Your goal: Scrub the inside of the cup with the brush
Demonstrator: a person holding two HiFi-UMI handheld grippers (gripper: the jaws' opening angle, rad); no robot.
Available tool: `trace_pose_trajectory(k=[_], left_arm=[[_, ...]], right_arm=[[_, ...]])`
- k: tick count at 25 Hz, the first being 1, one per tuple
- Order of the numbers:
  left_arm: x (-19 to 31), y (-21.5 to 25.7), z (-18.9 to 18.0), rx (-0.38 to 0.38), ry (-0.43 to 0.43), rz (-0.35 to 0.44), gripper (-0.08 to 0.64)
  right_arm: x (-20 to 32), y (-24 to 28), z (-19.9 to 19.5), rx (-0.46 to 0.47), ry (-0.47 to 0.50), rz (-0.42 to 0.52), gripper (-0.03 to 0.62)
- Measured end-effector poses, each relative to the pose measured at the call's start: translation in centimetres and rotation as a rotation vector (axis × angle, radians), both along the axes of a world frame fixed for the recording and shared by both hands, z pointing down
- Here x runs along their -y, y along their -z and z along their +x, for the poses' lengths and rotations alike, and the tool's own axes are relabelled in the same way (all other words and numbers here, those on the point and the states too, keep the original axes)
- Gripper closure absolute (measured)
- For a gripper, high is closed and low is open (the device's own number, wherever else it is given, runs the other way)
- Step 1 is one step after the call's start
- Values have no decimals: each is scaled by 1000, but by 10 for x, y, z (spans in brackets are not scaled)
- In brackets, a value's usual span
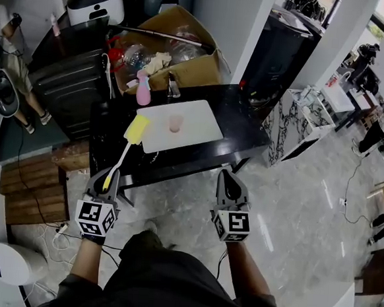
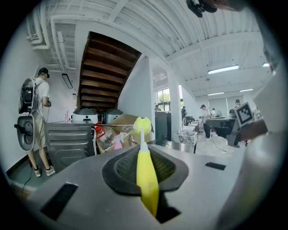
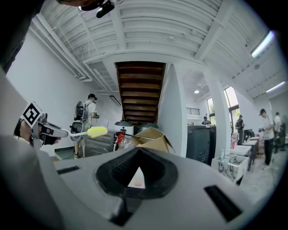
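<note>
The left gripper (image 1: 112, 176) has its jaws clamped on the yellow brush (image 1: 128, 144), whose head points toward the table (image 1: 240, 130). The pink cup (image 1: 175, 122) stands on a white board (image 1: 201, 120) there, well ahead of the right gripper (image 1: 229, 179), whose jaws are together and empty.

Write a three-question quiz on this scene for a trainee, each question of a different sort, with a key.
1. True or false: the left gripper is shut on the handle of the yellow brush.
2. Multiple choice: where does the pink cup stand? A: on the white board on the black table. B: on the floor. C: in the cardboard box.
3. Fill the gap: the jaws of the right gripper are ____ and hold nothing.
Key: 1 true; 2 A; 3 shut.
</note>
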State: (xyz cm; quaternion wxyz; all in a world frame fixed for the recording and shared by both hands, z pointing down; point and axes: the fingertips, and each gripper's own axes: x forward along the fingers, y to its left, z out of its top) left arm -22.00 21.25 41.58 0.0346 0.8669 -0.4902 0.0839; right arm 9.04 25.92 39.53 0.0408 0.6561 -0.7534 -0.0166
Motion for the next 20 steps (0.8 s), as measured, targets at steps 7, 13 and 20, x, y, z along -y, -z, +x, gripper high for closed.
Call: trace_pose_trajectory(k=[7,13,20], left_arm=[[34,-15,9,4,6,-12,525],[89,-32,23,-13,0,-29,525],[167,-38,37,-21,-9,-50,525]], right_arm=[[40,-13,10,-11,1,-18,592],[92,-16,23,-34,2,-32,592],[176,-15,35,-43,8,-60,592]])
